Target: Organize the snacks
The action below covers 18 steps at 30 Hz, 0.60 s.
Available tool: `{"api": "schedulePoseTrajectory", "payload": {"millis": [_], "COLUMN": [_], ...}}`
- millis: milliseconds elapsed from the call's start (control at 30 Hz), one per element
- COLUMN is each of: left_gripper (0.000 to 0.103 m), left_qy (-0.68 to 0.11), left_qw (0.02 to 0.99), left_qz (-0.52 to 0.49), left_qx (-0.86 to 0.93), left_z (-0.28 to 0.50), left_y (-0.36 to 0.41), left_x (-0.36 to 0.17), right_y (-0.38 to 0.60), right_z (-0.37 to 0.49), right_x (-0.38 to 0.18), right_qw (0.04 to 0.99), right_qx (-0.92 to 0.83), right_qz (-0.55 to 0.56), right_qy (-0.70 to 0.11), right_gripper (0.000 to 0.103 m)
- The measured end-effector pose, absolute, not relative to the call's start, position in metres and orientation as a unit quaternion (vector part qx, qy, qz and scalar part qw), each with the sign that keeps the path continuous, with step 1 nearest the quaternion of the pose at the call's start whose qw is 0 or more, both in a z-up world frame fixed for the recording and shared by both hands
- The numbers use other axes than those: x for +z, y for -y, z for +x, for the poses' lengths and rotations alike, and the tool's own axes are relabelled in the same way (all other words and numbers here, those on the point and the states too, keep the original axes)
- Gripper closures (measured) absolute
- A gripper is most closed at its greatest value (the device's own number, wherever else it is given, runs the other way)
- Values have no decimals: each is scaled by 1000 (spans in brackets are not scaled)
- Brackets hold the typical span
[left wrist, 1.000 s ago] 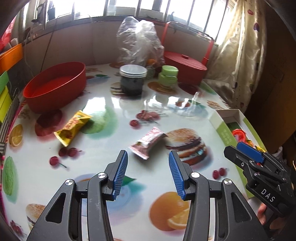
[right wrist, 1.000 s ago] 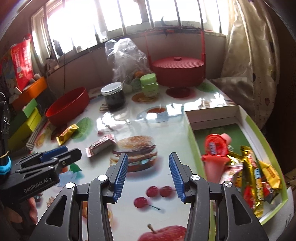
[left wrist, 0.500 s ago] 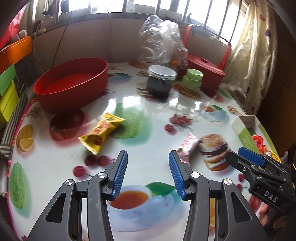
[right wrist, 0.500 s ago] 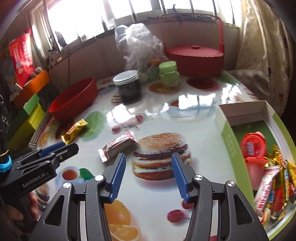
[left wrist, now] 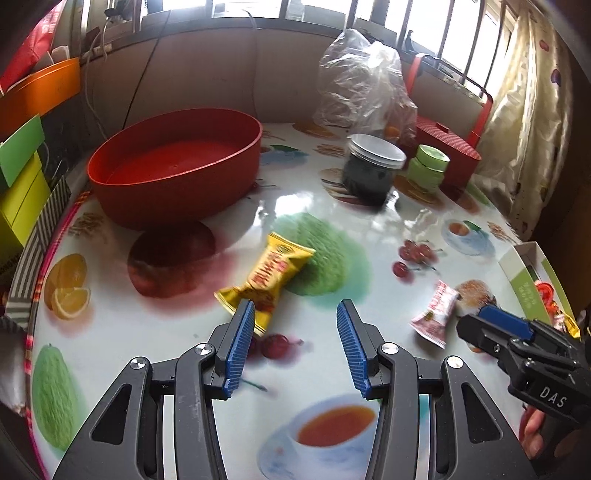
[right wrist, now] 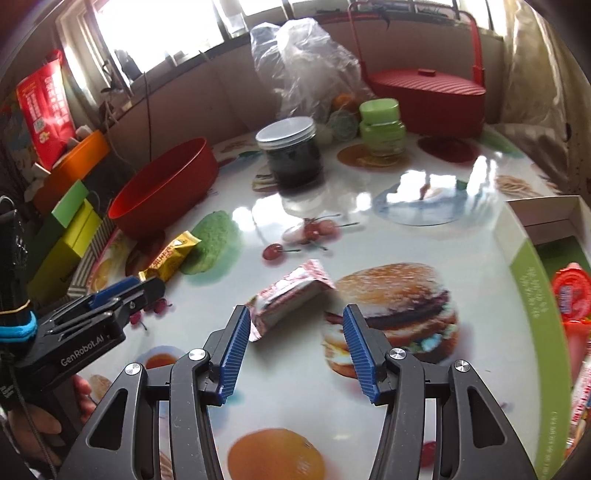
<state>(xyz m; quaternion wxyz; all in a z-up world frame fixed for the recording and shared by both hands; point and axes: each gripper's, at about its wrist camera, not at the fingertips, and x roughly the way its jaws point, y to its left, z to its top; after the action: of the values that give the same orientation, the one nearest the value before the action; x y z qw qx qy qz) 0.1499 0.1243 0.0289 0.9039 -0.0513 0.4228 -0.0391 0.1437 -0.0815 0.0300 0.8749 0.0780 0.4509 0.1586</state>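
Two snacks left on table: yellow packet (left wrist: pixel 271 278) at 12 o'clock of parted, empty left gripper (left wrist: pixel 295 345), pink packet (right wrist: pixel 288 295) before parted, empty right gripper (right wrist: pixel 293 349); several already in green tray (right wrist: pixel 532 306).

The left gripper (left wrist: pixel 295 332) hangs open over the glossy fruit-printed round table (left wrist: pixel 110 332), its left pad beside a crinkled yellow foil snack packet (left wrist: pixel 271 271) lying near the table's middle.

A home dining corner: a food-print bench (right wrist: pixel 369 406), floral curtain (left wrist: pixel 528 122) at upper right, windows (right wrist: pixel 166 33) along the top, jars (right wrist: pixel 291 155).
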Motion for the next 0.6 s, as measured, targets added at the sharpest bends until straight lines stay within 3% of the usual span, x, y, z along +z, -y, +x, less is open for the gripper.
{"api": "schedulePoseTrajectory", "payload": {"millis": [600], "left_gripper": [55], "left_qy": [-437], "left_qw": [899], "left_qz": [-18], "left_qx": [-34], "left_z": [182], "left_y": [-129], "left_x": [19], "right_y": [61], "right_z": [175], "right_x": [14], "right_qw": [873], "right_qx": [129], "right_qz": [67], "right_qy": [-465], "right_gripper": [46]}}
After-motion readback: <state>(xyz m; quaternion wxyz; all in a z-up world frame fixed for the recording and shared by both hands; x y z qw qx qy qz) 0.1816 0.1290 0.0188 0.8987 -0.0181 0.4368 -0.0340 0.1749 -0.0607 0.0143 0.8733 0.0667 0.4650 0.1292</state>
